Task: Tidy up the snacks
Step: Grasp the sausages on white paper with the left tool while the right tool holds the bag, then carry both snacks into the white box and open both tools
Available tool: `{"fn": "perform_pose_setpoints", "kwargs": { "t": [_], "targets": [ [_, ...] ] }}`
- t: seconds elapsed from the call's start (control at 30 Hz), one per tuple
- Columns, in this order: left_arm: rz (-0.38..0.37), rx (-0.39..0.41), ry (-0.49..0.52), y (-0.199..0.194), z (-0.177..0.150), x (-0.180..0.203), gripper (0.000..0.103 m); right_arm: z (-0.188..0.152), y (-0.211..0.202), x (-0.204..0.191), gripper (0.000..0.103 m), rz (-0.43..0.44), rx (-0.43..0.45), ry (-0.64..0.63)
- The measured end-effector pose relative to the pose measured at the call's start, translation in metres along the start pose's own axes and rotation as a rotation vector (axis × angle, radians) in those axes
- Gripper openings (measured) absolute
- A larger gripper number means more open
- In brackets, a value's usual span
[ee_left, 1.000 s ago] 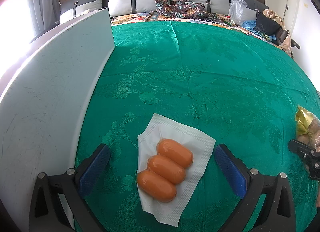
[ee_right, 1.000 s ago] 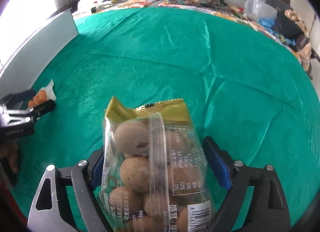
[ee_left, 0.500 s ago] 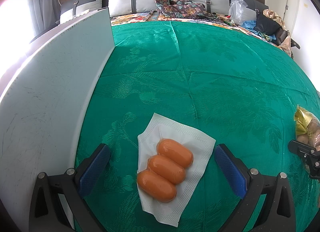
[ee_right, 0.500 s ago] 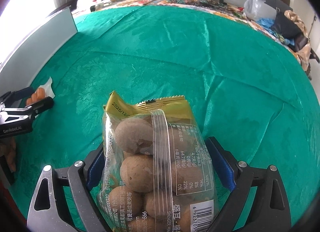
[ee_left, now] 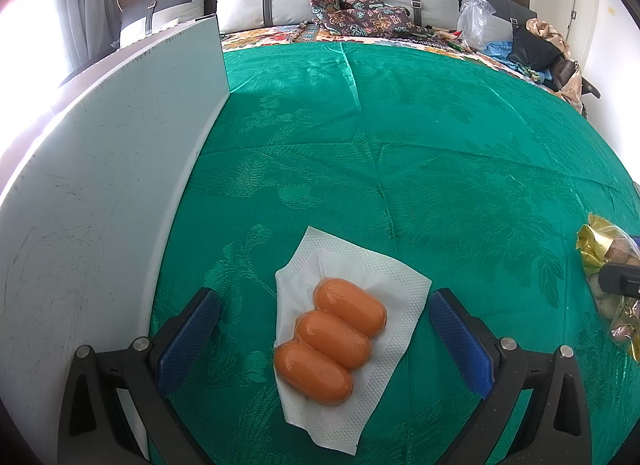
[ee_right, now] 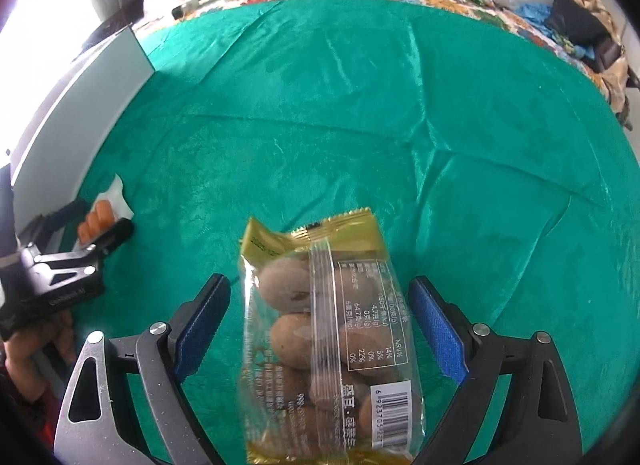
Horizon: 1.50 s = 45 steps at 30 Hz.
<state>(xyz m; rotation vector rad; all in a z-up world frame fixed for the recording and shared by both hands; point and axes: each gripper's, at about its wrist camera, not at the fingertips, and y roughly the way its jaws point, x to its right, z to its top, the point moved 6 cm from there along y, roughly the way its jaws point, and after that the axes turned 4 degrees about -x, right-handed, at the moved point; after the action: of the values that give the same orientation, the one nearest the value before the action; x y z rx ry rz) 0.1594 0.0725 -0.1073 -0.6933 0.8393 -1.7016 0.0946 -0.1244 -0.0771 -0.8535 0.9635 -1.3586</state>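
Glossy green cloth (ee_left: 440, 153) (damask), plump sausages (ee_left: 332, 339)

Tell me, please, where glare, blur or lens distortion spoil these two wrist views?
Left wrist view: the window at upper left is blown out white, the green cloth bulges under fisheye distortion, and the sausage pack between the open left claw is sharp. Right wrist view: similar glare at upper left, sheen on the cloth folds, and the nut bag looks slightly smeared within the open right claw.
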Motion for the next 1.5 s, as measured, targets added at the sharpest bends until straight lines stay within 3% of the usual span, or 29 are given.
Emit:
{"fn": "perform_pose_setpoints", "kwargs": {
  "t": [0.23,0.43,0.6,0.67,0.73,0.77,0.9,1.0,1.1,1.4,1.5],
  "targets": [
    [-0.015,-0.016,0.017,0.000,0.000,0.001,0.103,0.005,-0.028,0.003,0.093,0.068,0.031,0.029],
    [-0.105,-0.190,0.134,-0.002,-0.001,0.009,0.103,0.019,-0.063,0.032,0.093,0.123,0.062,0.092],
    [-0.097,-0.225,0.227,-0.002,-0.005,0.024,0.103,0.026,-0.062,0.063,0.093,0.201,-0.029,0.181],
    [-0.103,-0.216,0.211,-0.001,-0.002,0.024,0.101,0.022,-0.056,0.066,0.093,0.215,-0.089,0.197],
    [-0.095,-0.176,0.178,-0.004,0.004,0.019,0.085,0.019,-0.054,0.063,0.093,0.223,-0.128,0.197],
    [-0.089,-0.157,0.157,-0.007,0.007,0.015,0.066,0.018,-0.054,0.058,0.093,0.229,-0.138,0.185],
    [-0.084,-0.165,0.150,-0.010,0.003,0.011,0.065,0.002,-0.051,0.029,0.093,0.219,-0.181,0.101],
    [-0.096,-0.162,0.139,-0.021,-0.007,0.015,0.065,-0.014,-0.030,0.001,0.093,0.114,-0.238,-0.027],
    [-0.118,-0.140,0.100,-0.034,-0.016,0.015,0.065,-0.023,-0.015,-0.005,0.093,0.012,-0.241,-0.058],
    [-0.211,-0.108,-0.032,-0.064,-0.026,0.026,0.065,-0.021,-0.003,0.008,0.090,0.048,-0.242,0.025],
    [-0.234,-0.100,-0.040,-0.077,-0.029,0.034,0.065,-0.019,-0.009,0.013,0.087,0.111,-0.222,0.065]
  ]
}}
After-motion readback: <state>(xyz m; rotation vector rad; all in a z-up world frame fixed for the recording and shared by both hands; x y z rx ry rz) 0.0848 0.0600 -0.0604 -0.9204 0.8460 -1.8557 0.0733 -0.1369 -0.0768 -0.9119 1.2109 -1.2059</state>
